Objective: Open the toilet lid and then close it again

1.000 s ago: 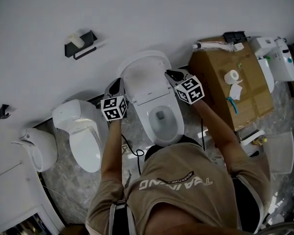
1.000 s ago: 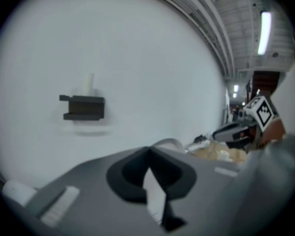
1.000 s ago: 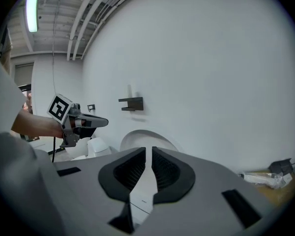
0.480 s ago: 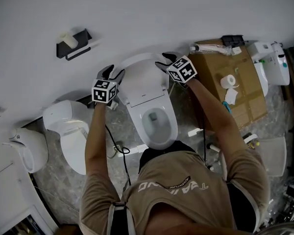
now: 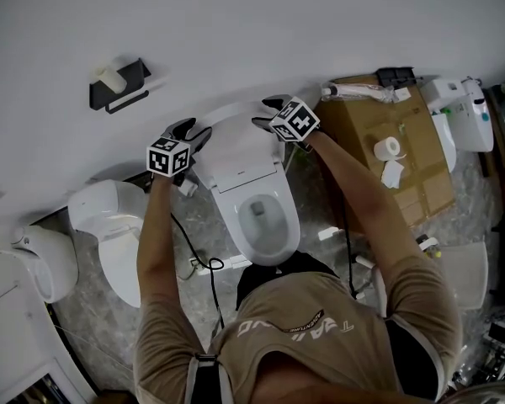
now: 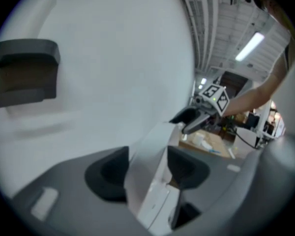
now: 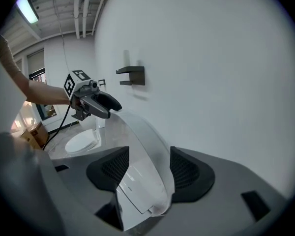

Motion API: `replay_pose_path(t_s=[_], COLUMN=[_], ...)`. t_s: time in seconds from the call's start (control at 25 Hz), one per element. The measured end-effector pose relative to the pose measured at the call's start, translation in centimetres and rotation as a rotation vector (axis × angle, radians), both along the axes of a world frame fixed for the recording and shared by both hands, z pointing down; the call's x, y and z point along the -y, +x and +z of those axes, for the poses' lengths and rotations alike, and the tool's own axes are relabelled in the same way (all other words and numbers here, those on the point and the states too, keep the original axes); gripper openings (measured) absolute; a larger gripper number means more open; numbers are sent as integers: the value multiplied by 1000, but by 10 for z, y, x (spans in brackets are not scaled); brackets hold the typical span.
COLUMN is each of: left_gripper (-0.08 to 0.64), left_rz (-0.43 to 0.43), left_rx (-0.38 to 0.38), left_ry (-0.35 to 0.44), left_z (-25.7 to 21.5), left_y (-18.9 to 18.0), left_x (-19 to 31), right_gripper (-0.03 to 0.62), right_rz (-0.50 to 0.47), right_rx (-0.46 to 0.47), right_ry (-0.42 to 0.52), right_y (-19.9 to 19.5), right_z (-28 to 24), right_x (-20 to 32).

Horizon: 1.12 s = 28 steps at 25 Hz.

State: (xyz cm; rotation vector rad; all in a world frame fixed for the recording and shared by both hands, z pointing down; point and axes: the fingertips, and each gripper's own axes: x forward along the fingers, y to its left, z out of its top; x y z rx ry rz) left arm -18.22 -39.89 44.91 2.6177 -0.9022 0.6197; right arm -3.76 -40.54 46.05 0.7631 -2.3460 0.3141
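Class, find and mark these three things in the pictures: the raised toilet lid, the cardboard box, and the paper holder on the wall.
toilet lid [image 5: 236, 146], head view, on its white inner face.
cardboard box [image 5: 362, 120], head view, on its bare brown top.
paper holder [image 5: 128, 81], head view, on its black shelf.

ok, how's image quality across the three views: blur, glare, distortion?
Head view: sharp, dim but even light, no glare, slight wide-angle bend. Left gripper view: strong fisheye with black corners, soft throughout, wall holder smeared, ceiling lamp blown out. Right gripper view: same fisheye, crisper, toilet lid close up and readable.
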Motion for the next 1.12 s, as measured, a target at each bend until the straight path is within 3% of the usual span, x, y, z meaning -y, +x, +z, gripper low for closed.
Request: replay_pose_path(t_s=[0.16, 0.36, 0.52, 0.76, 1.12], left_gripper=[241, 247, 245, 245, 249], left_rz=[9, -8, 27, 80, 39], left_rx=[68, 30, 20, 42, 30], left_ry=[3, -34, -63, -53, 6], left_z=[10, 10, 7, 2, 0], left_y=[3, 3, 5, 9, 16], left_x=[1, 2, -7, -41, -92], right_gripper=[229, 230, 230, 229, 229], right_rz=[-14, -11, -79, -177, -191], right_rx=[-23, -7, -19, 27, 105], right_ry=[12, 8, 19, 2, 3], right_y=[-1, -3, -11, -18, -7], right_z=[3, 3, 1, -5, -8], right_x=[4, 13, 9, -26, -77])
